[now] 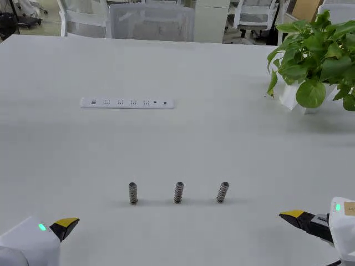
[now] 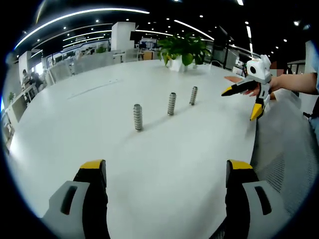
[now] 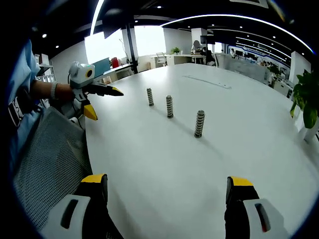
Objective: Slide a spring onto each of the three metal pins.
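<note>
Left gripper (image 2: pixel 166 167), right gripper (image 3: pixel 167 179) — jaws spread, three grey coiled springs (image 1: pixel 178 192) upright, aligned

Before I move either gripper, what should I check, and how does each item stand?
1. Left spring, middle spring and right spring upright in a row: ok.
2. A pin inside each spring: cannot tell, the coils hide it.
3. Left gripper open and empty: ok.
4. Right gripper open and empty: ok.
5. Both grippers apart from the springs: ok.
</note>
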Motion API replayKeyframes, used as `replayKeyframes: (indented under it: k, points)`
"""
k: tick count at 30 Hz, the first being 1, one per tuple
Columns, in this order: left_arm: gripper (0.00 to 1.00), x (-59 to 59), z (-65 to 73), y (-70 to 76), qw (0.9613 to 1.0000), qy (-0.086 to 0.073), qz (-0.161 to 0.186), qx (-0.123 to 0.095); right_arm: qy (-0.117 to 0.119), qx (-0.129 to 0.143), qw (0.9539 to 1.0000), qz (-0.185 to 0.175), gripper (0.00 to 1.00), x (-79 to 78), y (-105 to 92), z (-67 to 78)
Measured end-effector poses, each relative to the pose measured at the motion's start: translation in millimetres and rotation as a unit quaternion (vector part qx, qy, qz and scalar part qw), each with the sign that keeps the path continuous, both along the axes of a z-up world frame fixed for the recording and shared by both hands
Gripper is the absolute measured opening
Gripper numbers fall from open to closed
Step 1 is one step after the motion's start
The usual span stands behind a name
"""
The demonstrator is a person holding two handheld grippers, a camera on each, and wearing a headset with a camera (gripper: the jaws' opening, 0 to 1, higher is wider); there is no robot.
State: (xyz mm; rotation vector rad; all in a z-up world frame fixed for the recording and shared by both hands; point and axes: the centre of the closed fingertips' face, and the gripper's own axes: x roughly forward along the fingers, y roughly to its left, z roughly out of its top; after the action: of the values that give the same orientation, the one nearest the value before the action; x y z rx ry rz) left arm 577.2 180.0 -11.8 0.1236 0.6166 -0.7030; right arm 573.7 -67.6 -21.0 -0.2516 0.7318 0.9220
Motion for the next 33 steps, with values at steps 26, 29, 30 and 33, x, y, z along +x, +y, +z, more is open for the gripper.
replayKeyframes:
  k: [26,29,30,33]
  points:
    - [0.99,12.7,1.6,-6.8,0.9999,0.008,0.002,-0.009,-0.006,0.032,0.9994,-0.01,0.98,1.9,14.8,15.3]
    - [0.99,12.7,2.6,-7.7,0.9999,0.007,0.005,-0.012,-0.004,0.031,0.9995,-0.009,0.97,0.2,15.4,14.6]
    - [0.99,12.6,2.6,-7.9,0.9999,0.007,0.006,-0.012,-0.003,0.032,0.9994,-0.009,0.97,-0.4,16.2,14.7]
    - [0.99,12.3,1.7,-7.8,0.9998,0.008,0.01,-0.013,-0.002,0.035,0.9994,-0.009,0.98,-1.4,18.0,14.8]
